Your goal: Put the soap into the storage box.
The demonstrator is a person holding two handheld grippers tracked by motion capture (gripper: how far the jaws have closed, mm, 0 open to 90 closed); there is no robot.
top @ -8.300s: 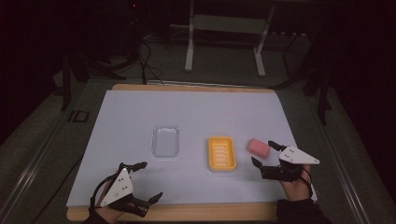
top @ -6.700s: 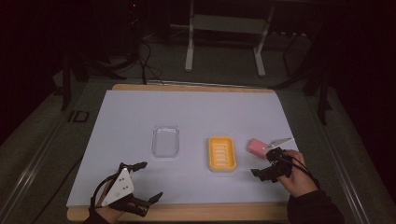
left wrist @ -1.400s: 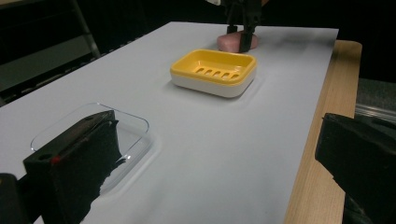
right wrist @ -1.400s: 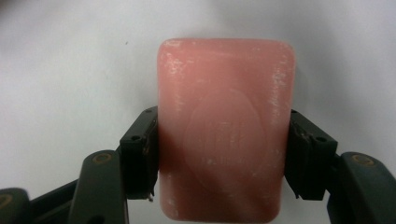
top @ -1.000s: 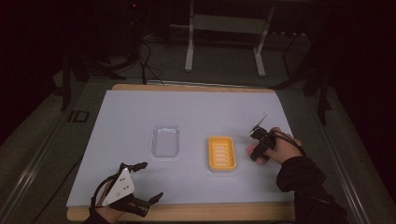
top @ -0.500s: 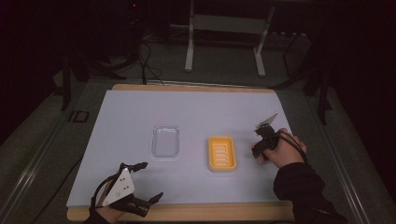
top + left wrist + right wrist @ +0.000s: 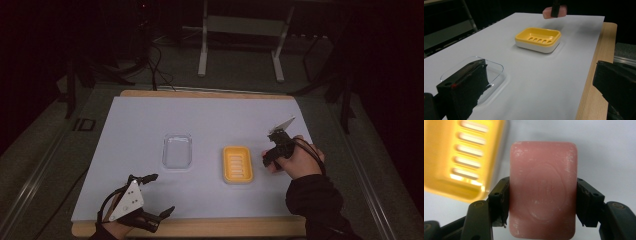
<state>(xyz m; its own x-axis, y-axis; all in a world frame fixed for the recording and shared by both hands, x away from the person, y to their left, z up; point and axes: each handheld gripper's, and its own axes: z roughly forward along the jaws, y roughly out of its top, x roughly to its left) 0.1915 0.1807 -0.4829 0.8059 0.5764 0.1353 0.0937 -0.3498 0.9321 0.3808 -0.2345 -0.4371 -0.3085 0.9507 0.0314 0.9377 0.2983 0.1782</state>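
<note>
**Soap lifted beside the dish**

Lower left of the high view: my left gripper (image 7: 152,197) rests with its jaws spread and empty. Right of centre, my right gripper (image 7: 270,159) pinches the pink soap (image 7: 543,188), now raised off the white mat (image 7: 210,115), where it lay seconds ago. The yellow soap dish (image 7: 237,164) lies just left, likely the destination.

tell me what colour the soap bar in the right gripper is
Pink, the soap bar shows best in the right gripper view.
</note>
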